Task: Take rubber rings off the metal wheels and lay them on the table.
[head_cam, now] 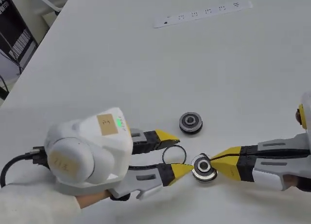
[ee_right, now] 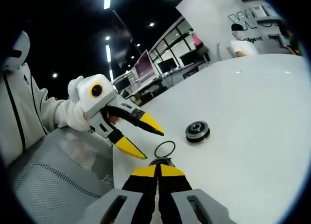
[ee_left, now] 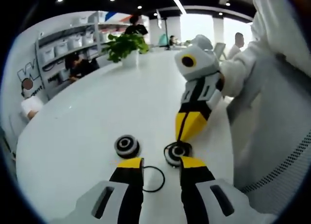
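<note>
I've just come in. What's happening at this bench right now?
A person is working with two tools. The right hand-held gripper is shut on a bare metal wheel on the white table. The left hand-held gripper is open, with a loose rubber ring lying flat between its jaws. A second wheel beyond them has its black ring on.

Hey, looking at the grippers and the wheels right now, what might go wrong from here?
The right gripper, jaws shut, meets the near wheel only at its tips, so the wheel may slip away. The loose rubber ring lies between the open jaws of the left gripper, which might drag it. The second wheel sits close and could get knocked.
</note>
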Demonstrator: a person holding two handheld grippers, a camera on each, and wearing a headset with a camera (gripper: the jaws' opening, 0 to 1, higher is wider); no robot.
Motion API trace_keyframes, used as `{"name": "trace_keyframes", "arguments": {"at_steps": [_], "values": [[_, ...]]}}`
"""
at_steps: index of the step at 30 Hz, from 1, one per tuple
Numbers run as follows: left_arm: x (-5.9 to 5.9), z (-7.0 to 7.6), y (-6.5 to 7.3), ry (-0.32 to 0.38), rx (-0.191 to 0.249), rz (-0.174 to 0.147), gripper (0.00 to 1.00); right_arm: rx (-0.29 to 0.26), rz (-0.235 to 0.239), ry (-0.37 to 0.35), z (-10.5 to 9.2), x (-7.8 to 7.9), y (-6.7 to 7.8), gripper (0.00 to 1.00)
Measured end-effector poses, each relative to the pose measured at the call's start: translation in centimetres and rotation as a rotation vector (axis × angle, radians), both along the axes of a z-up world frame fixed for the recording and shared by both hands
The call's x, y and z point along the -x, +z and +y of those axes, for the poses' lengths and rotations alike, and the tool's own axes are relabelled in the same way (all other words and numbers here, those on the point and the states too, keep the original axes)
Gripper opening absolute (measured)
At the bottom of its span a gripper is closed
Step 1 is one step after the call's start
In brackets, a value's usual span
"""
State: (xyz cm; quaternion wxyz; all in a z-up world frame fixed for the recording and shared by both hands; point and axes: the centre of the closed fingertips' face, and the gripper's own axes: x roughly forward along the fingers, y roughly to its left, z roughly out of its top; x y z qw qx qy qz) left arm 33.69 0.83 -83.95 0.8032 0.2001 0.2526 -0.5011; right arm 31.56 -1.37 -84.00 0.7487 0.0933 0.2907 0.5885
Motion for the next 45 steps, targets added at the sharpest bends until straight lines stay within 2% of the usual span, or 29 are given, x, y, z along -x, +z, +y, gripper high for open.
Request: {"name": "trace_keyframes", "arguments": {"at_steps": [3,5,7,15,19,22,23,26,27,28,30,33,34,35,36,39,43,45], "values": [[0.1,-0.3,-0.6,-0.009,-0.015,0.011,0.29,0.001,-0.001,0.005,0.0,0.1,0.0,0.00],[0.1,-0.2,-1.0,-0.042,-0.046,-0.012,0.28,0.000,-0.001,0.008,0.1,0.1,0.0,0.00],[0.1,-0.2,-0.8,-0.032,-0.032,-0.006,0.27,-0.001,0.000,0.011,0.2,0.2,0.1,0.00],[0.4,-0.5,-0.7,-0.077,-0.052,-0.054,0.22,-0.013,0.002,0.026,0.5,0.5,0.4,0.00],[0.3,-0.4,-0.8,-0.052,-0.038,-0.035,0.23,-0.028,0.011,0.030,0.7,0.5,0.4,0.00],[0.5,-0.5,-0.8,-0.057,-0.041,-0.041,0.22,-0.068,0.007,0.039,1.0,0.5,1.2,0.00],[0.5,-0.6,-0.8,-0.060,-0.041,-0.042,0.21,-0.131,0.035,0.041,1.5,0.7,2.3,0.00],[0.5,-0.6,-0.8,-0.061,-0.047,-0.054,0.21,-0.066,-0.017,0.025,1.0,-0.1,1.8,0.00],[0.4,-0.6,-0.8,-0.056,-0.048,-0.055,0.23,-0.072,-0.006,0.022,1.0,-0.1,1.7,0.00],[0.4,-0.5,-0.7,-0.036,-0.045,-0.039,0.23,-0.069,0.015,0.012,0.9,-0.2,1.4,0.00],[0.4,-0.2,-0.6,-0.031,-0.053,-0.026,0.26,-0.047,0.012,0.008,0.7,-0.1,1.0,0.00],[0.3,-0.3,0.4,-0.016,-0.015,-0.021,0.32,-0.028,0.016,0.000,0.4,-0.1,0.8,0.00],[0.4,-0.4,0.9,-0.004,0.012,-0.004,0.32,-0.023,0.017,-0.008,0.3,-0.3,0.8,0.00],[0.6,-0.5,1.6,0.004,0.047,0.025,0.31,-0.024,0.018,-0.013,0.1,-0.3,0.9,0.00],[0.7,-0.5,2.1,0.005,0.063,0.033,0.31,-0.026,0.020,-0.018,0.0,-0.4,1.0,0.00],[0.7,0.2,3.7,0.007,0.075,0.012,0.36,-0.026,0.019,-0.034,-0.4,-0.6,1.3,0.00],[0.5,1.1,5.4,0.057,0.099,0.027,0.50,-0.021,0.024,-0.050,-1.1,-0.6,1.5,0.00],[0.7,1.4,6.6,0.055,0.125,0.004,0.53,-0.021,0.026,-0.058,-1.3,-0.6,1.8,0.00]]}}
